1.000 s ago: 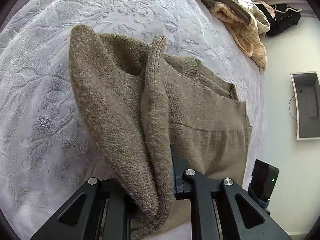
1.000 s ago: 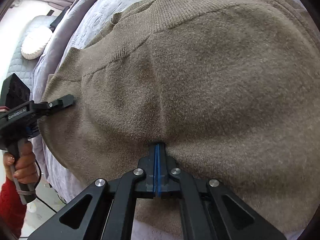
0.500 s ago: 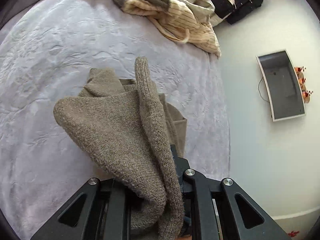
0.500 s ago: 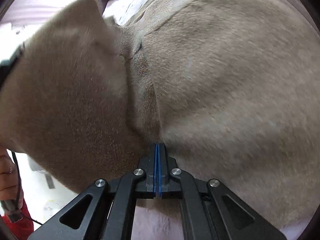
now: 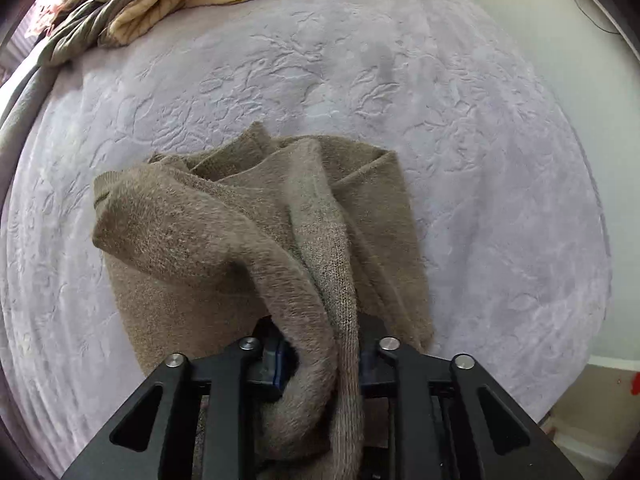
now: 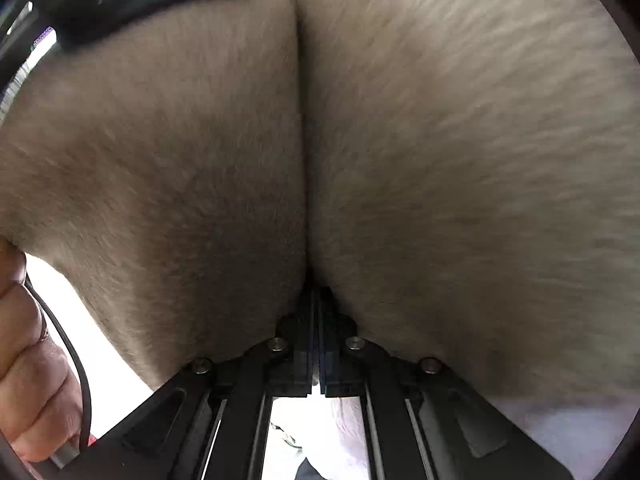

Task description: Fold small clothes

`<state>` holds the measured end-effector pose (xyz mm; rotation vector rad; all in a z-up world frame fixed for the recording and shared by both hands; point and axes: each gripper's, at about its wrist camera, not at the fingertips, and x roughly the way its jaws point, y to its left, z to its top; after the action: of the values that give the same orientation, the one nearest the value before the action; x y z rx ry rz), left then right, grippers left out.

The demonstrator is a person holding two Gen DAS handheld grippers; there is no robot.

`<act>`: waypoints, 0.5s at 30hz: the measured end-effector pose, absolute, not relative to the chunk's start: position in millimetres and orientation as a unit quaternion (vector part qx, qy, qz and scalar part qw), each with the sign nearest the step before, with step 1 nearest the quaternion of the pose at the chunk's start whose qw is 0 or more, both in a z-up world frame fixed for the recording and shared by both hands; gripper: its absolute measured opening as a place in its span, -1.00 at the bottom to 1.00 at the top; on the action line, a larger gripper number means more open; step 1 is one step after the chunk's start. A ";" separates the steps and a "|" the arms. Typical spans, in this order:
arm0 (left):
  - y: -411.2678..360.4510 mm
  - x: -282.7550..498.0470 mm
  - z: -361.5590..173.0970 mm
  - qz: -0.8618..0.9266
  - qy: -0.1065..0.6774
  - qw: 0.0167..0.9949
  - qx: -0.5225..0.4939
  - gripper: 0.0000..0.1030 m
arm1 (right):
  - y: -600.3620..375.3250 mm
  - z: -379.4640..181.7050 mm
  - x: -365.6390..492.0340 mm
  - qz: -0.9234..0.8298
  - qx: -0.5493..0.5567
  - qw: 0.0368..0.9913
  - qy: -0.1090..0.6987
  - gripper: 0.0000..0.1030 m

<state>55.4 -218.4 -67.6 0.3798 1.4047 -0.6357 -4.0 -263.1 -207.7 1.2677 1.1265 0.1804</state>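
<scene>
The left wrist camera sits behind its left gripper (image 5: 320,360), looking steeply down along the fingers at the lavender bedspread (image 5: 500,160); the brown knit sweater (image 5: 224,232) occupies the frame centre at close range. The right wrist camera sits behind its right gripper (image 6: 316,300), pressed so near the same sweater (image 6: 440,140) that knit fills almost the whole frame. The sweater is the shared region.

Right gripper (image 6: 316,300) pinches the blurred brown sweater (image 6: 440,140).
</scene>
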 end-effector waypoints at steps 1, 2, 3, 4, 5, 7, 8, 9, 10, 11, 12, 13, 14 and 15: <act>-217.2 53.7 -59.2 -0.307 0.627 0.699 0.153 -0.42 | -273.1 -202.5 -8.7 0.068 0.558 0.666 0.491 -0.94; -215.5 53.0 -52.2 -0.323 0.625 0.697 0.138 -0.42 | -282.7 -197.7 -12.3 0.056 0.554 0.674 0.486 -0.93; -215.5 51.1 -43.5 -0.339 0.621 0.695 0.126 -0.41 | -291.4 -193.8 -14.9 0.046 0.550 0.680 0.482 -0.93; -214.5 48.8 -35.4 -0.348 0.614 0.697 0.122 -0.28 | -302.2 -190.4 -17.4 0.036 0.549 0.685 0.477 -0.93; -212.7 47.3 -30.2 -0.351 0.608 0.702 0.121 -0.06 | -312.0 -188.7 -19.2 0.029 0.552 0.687 0.473 -0.93; -204.2 48.8 -17.0 -0.346 0.583 0.727 0.109 0.52 | -328.2 -187.4 -22.4 0.021 0.561 0.686 0.463 -0.93; -197.2 51.2 -10.7 -0.344 0.568 0.741 0.102 0.52 | -336.9 -186.7 -25.0 0.016 0.569 0.685 0.455 -0.93; -188.3 54.3 -6.7 -0.340 0.561 0.748 0.098 0.52 | -343.4 -186.5 -28.5 0.012 0.580 0.684 0.442 -0.92; -183.0 57.0 -5.4 -0.333 0.558 0.754 0.095 0.52 | -352.1 -187.0 -31.4 0.010 0.596 0.681 0.426 -0.87; -173.3 62.7 -5.6 -0.319 0.556 0.762 0.089 0.52 | -361.1 -189.7 -37.0 0.008 0.620 0.672 0.405 -0.74; -166.1 69.6 -7.0 -0.306 0.556 0.768 0.084 0.52 | -349.6 -199.5 -41.2 0.009 0.642 0.662 0.386 -0.65; -154.0 76.8 -10.9 -0.288 0.556 0.775 0.079 0.52 | -354.9 -205.2 -47.5 0.009 0.670 0.648 0.363 -0.40; -144.0 83.4 -18.3 -0.270 0.559 0.780 0.078 0.52 | -359.3 -210.4 -53.4 0.010 0.694 0.634 0.342 -0.12; -133.9 89.6 -25.4 -0.248 0.564 0.784 0.080 0.52 | -365.0 -215.5 -59.5 0.014 0.719 0.619 0.316 -0.05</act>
<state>89.6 -133.9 -25.4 0.1736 1.2162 -0.5347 -59.5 -365.0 -215.5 1.6545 0.7265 0.0315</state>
